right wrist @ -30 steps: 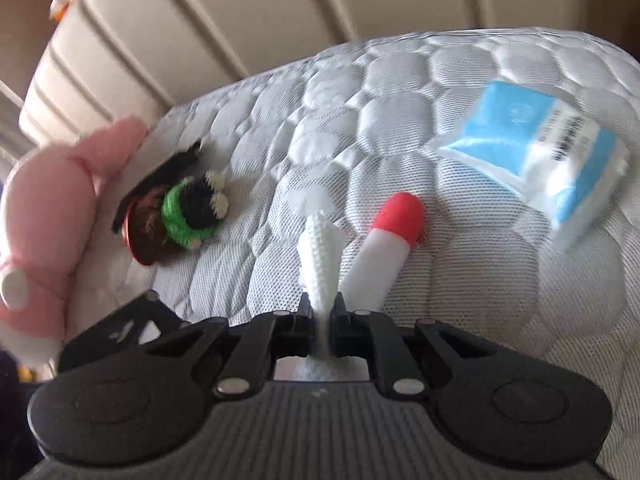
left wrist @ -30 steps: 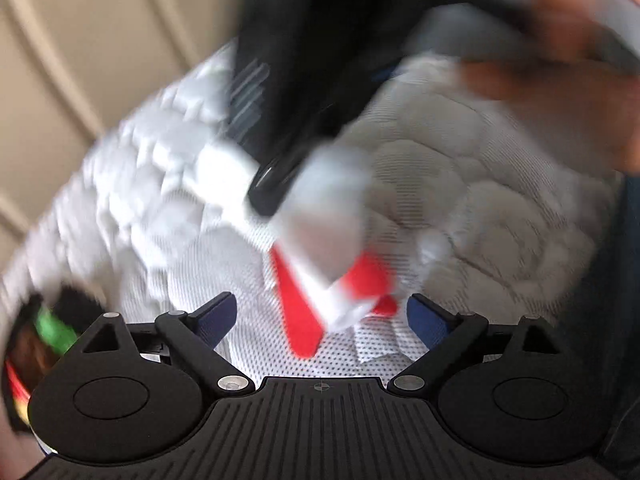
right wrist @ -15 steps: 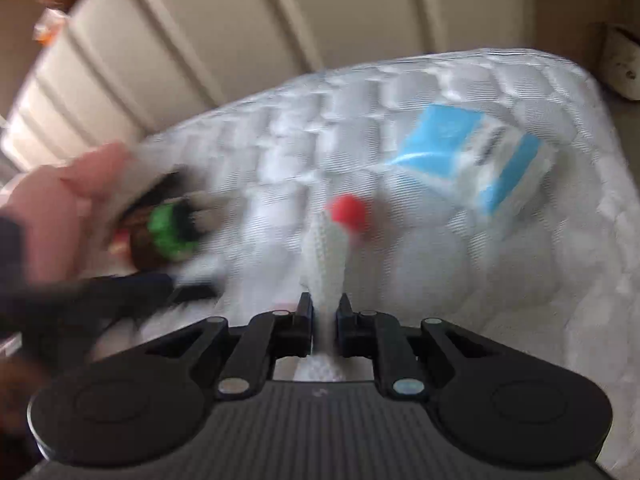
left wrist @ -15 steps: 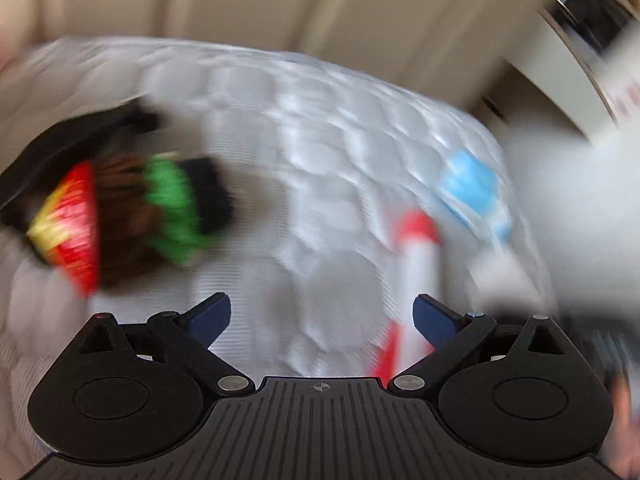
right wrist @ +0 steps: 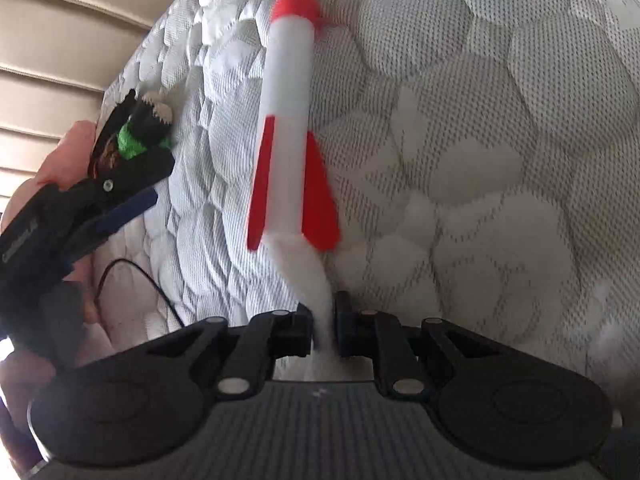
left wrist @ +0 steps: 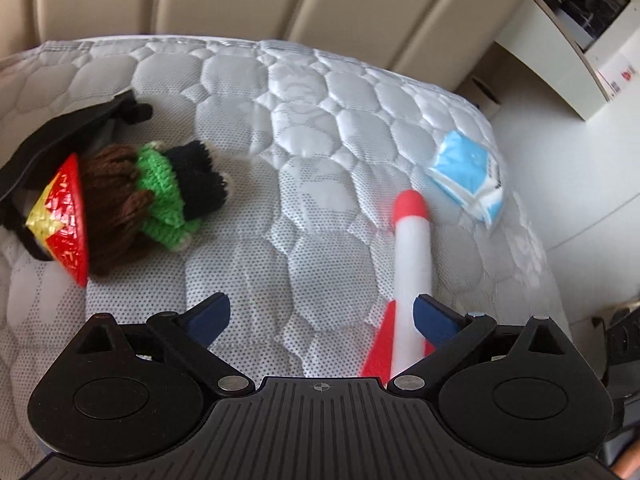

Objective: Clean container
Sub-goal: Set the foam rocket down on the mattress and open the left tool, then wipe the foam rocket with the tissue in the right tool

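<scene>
Since a second ago the left gripper has swung away from the right hand's tool and now looks across the bed, its picture sharp again, while the right gripper has dropped closer to the rocket.

From the left wrist, the blue-padded jaws stand spread wide with nothing pinched. A white foam toy rocket with a red nose and red fins lies on the white quilted mattress, its tail just inside the right-hand pad. To the left lies a crocheted doll in green and black with brown yarn hair and a red-and-yellow cone hat, resting against a black pouch. Beyond the rocket's nose, near the mattress edge, sits a blue-and-white soft packet. Beige padded panels rise behind.

From the right wrist, the black jaws are pressed nearly together, pinching a white cloth whose free end reaches the rocket's tail; whether it touches is unclear through the blur. The rocket points away, nose up in the picture. At the left edge the other gripper appears, with the doll beyond it and a thin black cord on the mattress.
</scene>
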`<control>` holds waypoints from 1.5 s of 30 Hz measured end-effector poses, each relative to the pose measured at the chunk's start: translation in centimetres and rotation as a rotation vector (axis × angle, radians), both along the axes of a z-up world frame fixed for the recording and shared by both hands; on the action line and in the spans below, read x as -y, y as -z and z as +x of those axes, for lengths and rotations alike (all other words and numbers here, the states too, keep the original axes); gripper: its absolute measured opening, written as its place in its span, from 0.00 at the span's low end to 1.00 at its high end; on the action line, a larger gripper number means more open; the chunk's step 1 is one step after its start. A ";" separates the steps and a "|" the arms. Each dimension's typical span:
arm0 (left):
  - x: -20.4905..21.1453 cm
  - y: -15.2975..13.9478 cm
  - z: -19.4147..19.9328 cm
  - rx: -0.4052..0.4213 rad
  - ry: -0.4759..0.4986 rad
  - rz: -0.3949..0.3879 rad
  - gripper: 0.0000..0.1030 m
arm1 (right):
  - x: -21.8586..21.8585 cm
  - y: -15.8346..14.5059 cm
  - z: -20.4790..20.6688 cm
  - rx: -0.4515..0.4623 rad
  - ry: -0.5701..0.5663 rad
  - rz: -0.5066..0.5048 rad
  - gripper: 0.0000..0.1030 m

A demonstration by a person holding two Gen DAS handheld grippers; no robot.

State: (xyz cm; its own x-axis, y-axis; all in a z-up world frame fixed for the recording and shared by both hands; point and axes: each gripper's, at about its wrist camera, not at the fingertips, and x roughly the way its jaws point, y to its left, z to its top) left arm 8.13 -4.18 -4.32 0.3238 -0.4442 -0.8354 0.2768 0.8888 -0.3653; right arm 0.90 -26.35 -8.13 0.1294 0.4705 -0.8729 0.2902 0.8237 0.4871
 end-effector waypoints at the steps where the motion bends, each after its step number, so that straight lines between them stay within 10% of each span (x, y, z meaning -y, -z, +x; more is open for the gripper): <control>1: 0.0 0.1 0.0 -0.003 0.003 0.000 0.98 | -0.3 -0.5 -0.1 0.001 -0.028 -0.020 0.14; 11: 1.8 -0.3 -1.0 0.057 0.090 0.065 0.98 | 0.2 -9.1 2.9 0.407 -0.186 -0.448 0.16; 19: 4.4 0.8 -2.2 0.086 0.203 0.203 0.98 | 0.8 -5.8 10.3 0.397 -0.047 -0.262 0.15; 35: 6.4 1.8 -3.9 0.013 0.347 0.190 0.98 | 5.5 -2.6 9.2 0.258 -0.024 -0.342 0.18; 41: 6.5 1.9 -4.2 0.011 0.359 0.206 0.98 | 3.6 -6.0 7.7 0.451 -0.068 -0.486 0.17; 45: 6.8 2.4 -4.2 -0.003 0.374 0.233 0.98 | 1.6 -7.7 6.6 0.558 -0.104 -0.313 0.17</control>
